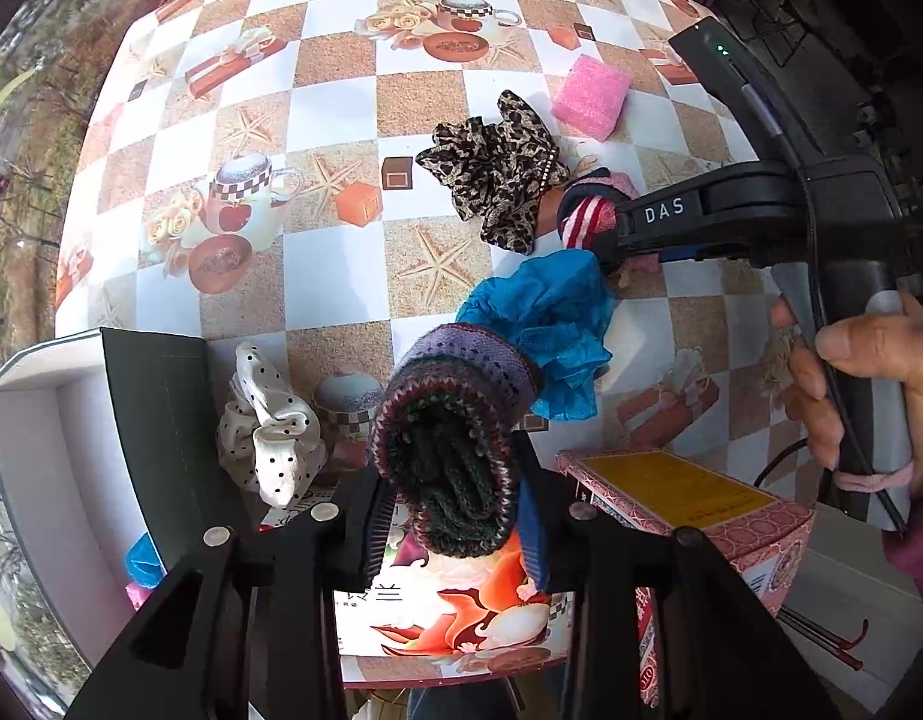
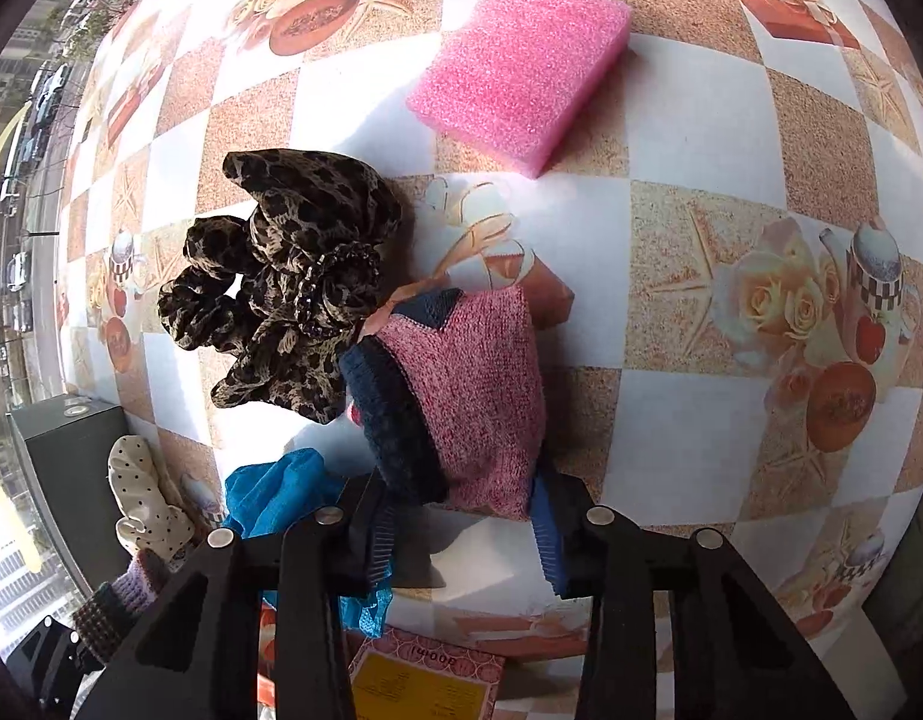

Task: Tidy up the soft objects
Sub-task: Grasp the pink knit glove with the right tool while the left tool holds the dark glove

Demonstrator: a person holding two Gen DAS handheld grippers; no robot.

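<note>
Leopard-print chiffon scrunchie (image 2: 287, 294) and blue ruffled scrunchie (image 1: 545, 324) crowd the bench (image 2: 671, 300); left hand-held gripper (image 1: 455, 516) clamps a dark knitted sock (image 1: 455, 438), right hand-held gripper (image 2: 461, 534) clamps a pink knit sock (image 2: 467, 396).

Checkered tablecloth (image 2: 671, 420); red box (image 1: 689, 498)

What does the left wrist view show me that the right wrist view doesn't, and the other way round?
Left wrist only: the white box at the left edge and the person's hand on the right gripper.

Right wrist only: the pink knit sock's full body in that gripper, and the street outside.

Both: leopard scrunchie, pink sponge, blue scrunchie, polka-dot scrunchie, the purple knit sock held by the left gripper.
</note>
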